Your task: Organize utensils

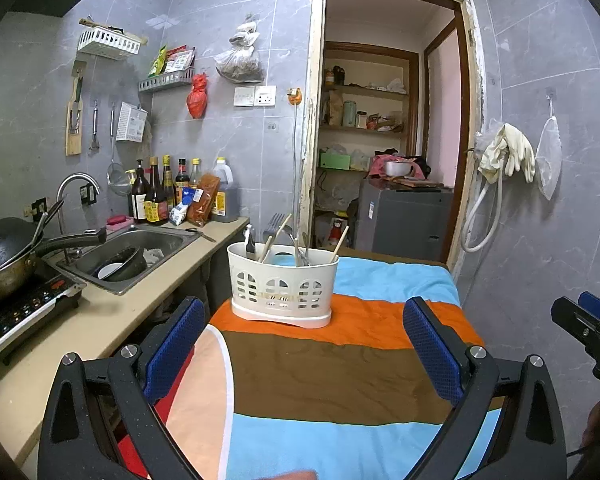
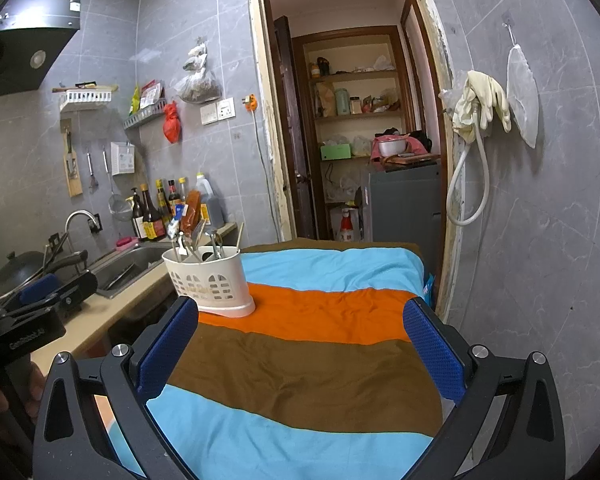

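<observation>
A cream slotted utensil holder stands on the orange stripe of a striped cloth over the table. It holds a fork, spoons, wooden chopsticks and a dark-handled knife, all upright. It also shows in the right wrist view at the table's left edge. My left gripper is open and empty, facing the holder from a short way back. My right gripper is open and empty over the cloth, to the right of the holder. The right gripper's tip shows at the left wrist view's right edge.
A counter runs along the left with a sink, a wok on an induction hob and sauce bottles. A doorway opens behind the table. Gloves and a hose hang on the right wall.
</observation>
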A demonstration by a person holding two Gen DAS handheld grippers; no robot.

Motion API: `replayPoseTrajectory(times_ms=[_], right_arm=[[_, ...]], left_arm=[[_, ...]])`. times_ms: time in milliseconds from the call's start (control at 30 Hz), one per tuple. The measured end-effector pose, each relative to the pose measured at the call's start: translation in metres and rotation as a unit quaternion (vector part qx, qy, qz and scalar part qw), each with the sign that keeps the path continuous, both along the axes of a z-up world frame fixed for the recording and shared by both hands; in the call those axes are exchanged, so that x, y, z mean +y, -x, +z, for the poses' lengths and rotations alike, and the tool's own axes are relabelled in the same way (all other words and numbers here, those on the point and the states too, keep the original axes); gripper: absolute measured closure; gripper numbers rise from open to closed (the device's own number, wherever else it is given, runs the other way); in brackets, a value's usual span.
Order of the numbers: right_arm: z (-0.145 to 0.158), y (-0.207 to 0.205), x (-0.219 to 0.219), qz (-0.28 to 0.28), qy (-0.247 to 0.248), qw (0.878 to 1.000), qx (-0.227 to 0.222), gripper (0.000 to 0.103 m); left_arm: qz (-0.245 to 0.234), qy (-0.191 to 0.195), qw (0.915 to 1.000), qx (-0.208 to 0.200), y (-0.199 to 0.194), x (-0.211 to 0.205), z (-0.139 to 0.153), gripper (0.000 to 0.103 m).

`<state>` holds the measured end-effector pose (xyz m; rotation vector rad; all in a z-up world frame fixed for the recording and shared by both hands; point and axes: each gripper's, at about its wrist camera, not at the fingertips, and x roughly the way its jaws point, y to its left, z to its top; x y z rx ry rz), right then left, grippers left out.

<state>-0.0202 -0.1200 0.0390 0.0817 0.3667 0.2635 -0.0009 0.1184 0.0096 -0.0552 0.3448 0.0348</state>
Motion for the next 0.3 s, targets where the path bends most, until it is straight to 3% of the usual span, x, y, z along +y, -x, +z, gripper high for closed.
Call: replayPoseTrajectory(times_ms=[300], right_arm=[[-0.0040, 0.0045, -0.0011, -0.001, -0.001, 1.000, 0.004, 0.000]], left_arm=[[0.001, -0.001, 1.0000, 0.001, -0.0006, 0.0008, -0.0004, 0.006]])
